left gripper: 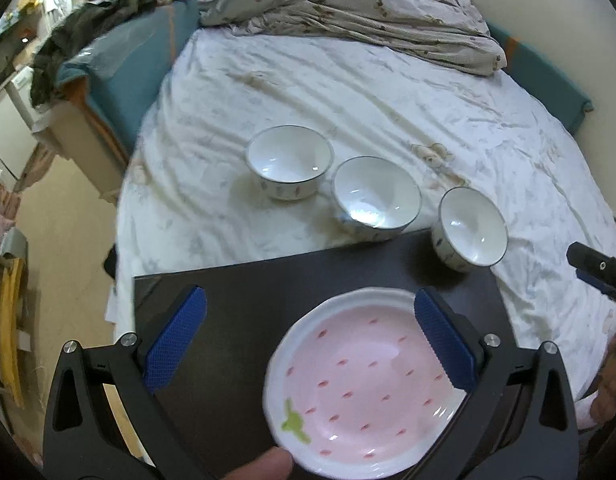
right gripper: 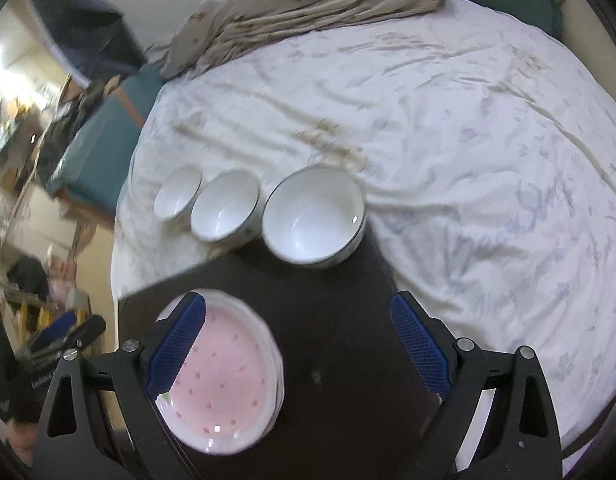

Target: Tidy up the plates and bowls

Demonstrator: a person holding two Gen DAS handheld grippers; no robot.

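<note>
Plates [right gripper: 224, 372], pink, sit stacked on the black board [right gripper: 340, 320] at six o'clock; three bowls [right gripper: 314, 216] line up unstacked at twelve, partly on the bed [right gripper: 468, 140]. Both claws, left [left gripper: 310, 340] and right [right gripper: 298, 344], gape empty. Bowls remain.

Left claw [left gripper: 310, 340] pad hides plate [left gripper: 364, 392] rim; room [right gripper: 32, 160] at left blurred.

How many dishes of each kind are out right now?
White bowls: 3, one, another, a third
Pink strawberry plates: at least 1; the right wrist view suggests a stack, count unclear
Total: at least 4
</note>
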